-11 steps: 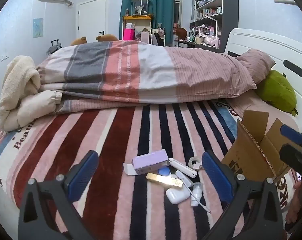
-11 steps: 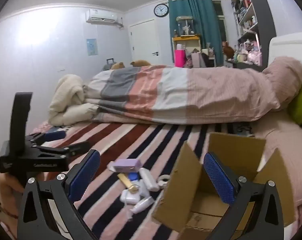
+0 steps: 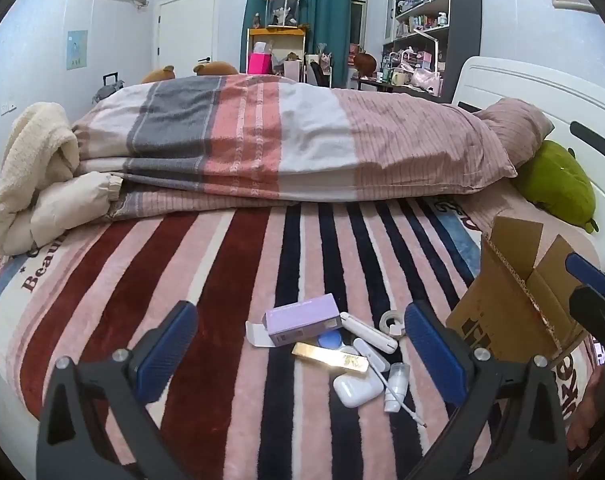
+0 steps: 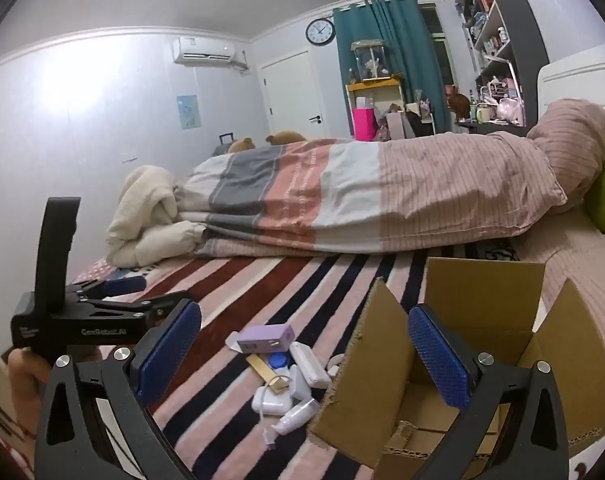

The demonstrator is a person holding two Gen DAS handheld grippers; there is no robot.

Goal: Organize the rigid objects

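Observation:
A pile of small items lies on the striped bed: a purple box [image 3: 302,319] [image 4: 266,337], a gold bar [image 3: 329,357], a white earbud case [image 3: 357,389] [image 4: 271,403], a small white bottle [image 3: 397,386] [image 4: 298,420], a blue lid [image 3: 329,338] and a roll of tape [image 3: 391,321]. An open cardboard box [image 3: 514,300] [image 4: 482,344] stands to their right. My left gripper [image 3: 298,352] is open and empty, just above the pile. My right gripper [image 4: 304,354] is open and empty, over the box's left flap.
A folded striped duvet [image 3: 282,140] and a cream blanket [image 3: 34,172] lie across the back of the bed. A green plush [image 3: 554,184] sits by the white headboard. Shelves and a desk stand beyond.
Both grippers have shifted slightly; the pile and the box sit in the same places. Nothing was taken hold of.

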